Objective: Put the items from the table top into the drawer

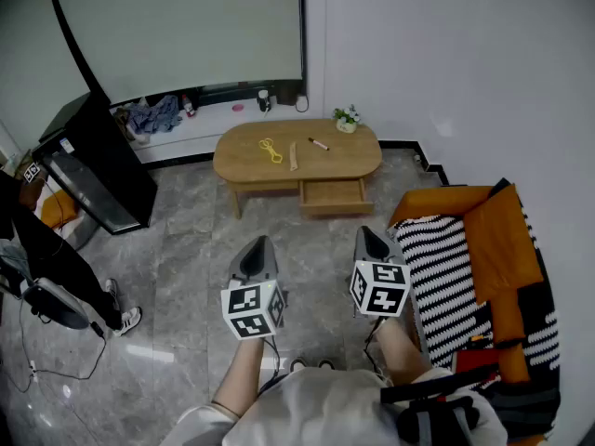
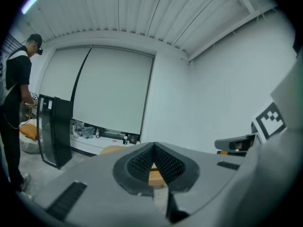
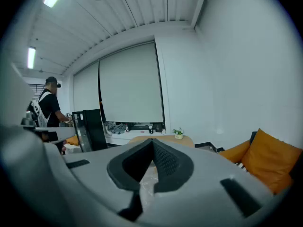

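Left gripper (image 1: 257, 242) and right gripper (image 1: 366, 232) are both closed, empty. Yellow cord (image 1: 271, 150) is on the table (image 1: 232, 168), well ahead of both.

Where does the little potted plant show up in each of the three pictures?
Head view: the potted plant stands on the oval table's far right end, top centre.
Left gripper view: not in it.
Right gripper view: small, just right of centre, on the same table end.
Shared landmark: the black cabinet, left of the table in all three.
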Available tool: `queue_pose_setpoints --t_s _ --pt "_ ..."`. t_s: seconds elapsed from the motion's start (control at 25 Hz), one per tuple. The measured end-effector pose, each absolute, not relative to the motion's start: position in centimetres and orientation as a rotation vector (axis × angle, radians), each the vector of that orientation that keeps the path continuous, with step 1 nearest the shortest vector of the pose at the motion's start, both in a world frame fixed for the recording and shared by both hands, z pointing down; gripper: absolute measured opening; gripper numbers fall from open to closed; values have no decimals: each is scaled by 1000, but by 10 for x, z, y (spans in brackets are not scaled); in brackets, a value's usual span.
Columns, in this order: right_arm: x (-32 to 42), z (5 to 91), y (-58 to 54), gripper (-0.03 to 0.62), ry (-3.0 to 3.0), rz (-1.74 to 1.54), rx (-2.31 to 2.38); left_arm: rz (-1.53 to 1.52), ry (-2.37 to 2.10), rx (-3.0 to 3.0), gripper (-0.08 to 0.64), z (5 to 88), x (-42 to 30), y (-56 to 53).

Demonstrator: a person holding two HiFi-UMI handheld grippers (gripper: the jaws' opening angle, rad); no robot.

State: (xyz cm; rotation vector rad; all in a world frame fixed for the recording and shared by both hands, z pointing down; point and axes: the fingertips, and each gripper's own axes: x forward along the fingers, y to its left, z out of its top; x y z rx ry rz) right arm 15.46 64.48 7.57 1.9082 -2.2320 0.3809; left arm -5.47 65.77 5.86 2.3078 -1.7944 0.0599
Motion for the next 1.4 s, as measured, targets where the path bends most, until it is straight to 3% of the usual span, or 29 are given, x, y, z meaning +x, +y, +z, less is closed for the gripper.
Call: queue_pose_setpoints --t_s 0.72,1.4 --pt "133 104 607 -8 -2163 447 1907 110 -1749 2330 8 73 -73 610" --pt "178 101 430 -7 -2192 460 1885 105 -1796 2285 8 78 -29 443"
